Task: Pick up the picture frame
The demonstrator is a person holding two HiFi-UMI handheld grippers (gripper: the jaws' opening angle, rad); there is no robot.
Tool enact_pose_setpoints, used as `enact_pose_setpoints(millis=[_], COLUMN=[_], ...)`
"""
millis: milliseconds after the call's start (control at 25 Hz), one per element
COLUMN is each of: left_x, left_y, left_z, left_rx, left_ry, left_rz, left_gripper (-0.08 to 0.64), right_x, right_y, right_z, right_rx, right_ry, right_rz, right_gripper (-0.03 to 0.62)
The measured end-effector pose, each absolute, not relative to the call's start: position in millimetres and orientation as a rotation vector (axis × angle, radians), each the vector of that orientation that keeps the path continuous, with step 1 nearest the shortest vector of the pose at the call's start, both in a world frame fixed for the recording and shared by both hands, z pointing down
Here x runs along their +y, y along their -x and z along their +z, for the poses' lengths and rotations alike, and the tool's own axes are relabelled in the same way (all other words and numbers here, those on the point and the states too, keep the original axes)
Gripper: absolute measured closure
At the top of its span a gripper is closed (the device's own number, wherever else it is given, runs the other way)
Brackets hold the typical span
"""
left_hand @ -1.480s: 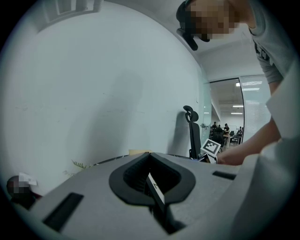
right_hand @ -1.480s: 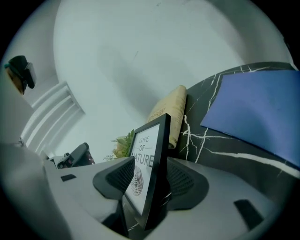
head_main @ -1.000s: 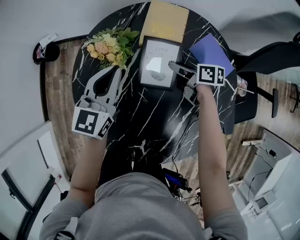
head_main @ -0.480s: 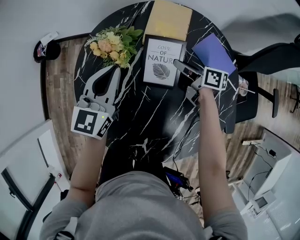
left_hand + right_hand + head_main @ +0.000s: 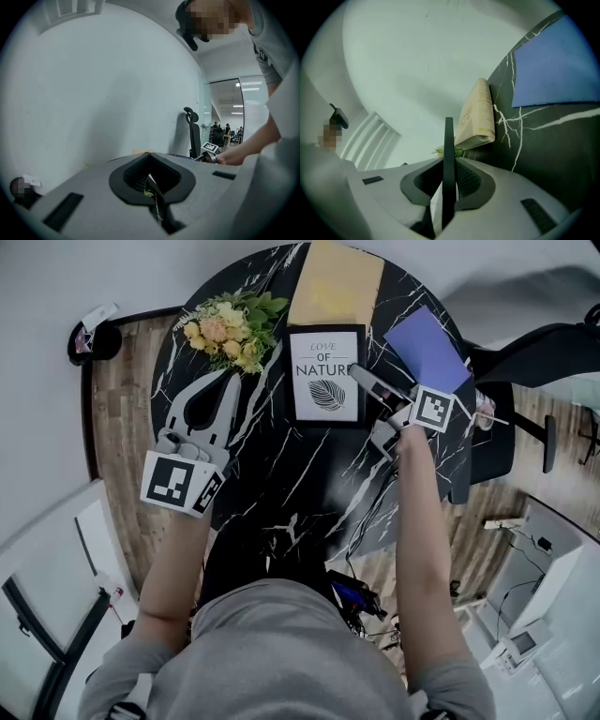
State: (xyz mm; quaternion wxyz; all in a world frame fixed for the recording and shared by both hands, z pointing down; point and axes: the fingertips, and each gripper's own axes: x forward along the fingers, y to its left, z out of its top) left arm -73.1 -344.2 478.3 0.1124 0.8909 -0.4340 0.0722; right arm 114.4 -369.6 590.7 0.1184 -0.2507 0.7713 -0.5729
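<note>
Grips frame by its right edge in right gripper, jaws just closed onto it. Holds it print-up over table, seemingly lifted clear, between flowers and blue sheet, just before book. Holds left gripper over table's left, jaws together, empty.

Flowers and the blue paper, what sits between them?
The picture frame sits between them, its print facing up; the head view shows it.

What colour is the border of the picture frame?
Black. The picture frame shows best in the head view.
</note>
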Motion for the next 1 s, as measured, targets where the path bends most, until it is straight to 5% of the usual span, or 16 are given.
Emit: enact_pose_setpoints(millis=[1000], left_x=[-330], left_y=[71], left_z=[438], left_rx=[-1.256], left_ry=[-2.681], left_rz=[0.182], left_gripper=[0.552], right_x=[-342], right_y=[-132], right_z=[473], right_rx=[2.074], right_ry=[0.573], right_rz=[-1.348], right_gripper=[0.512])
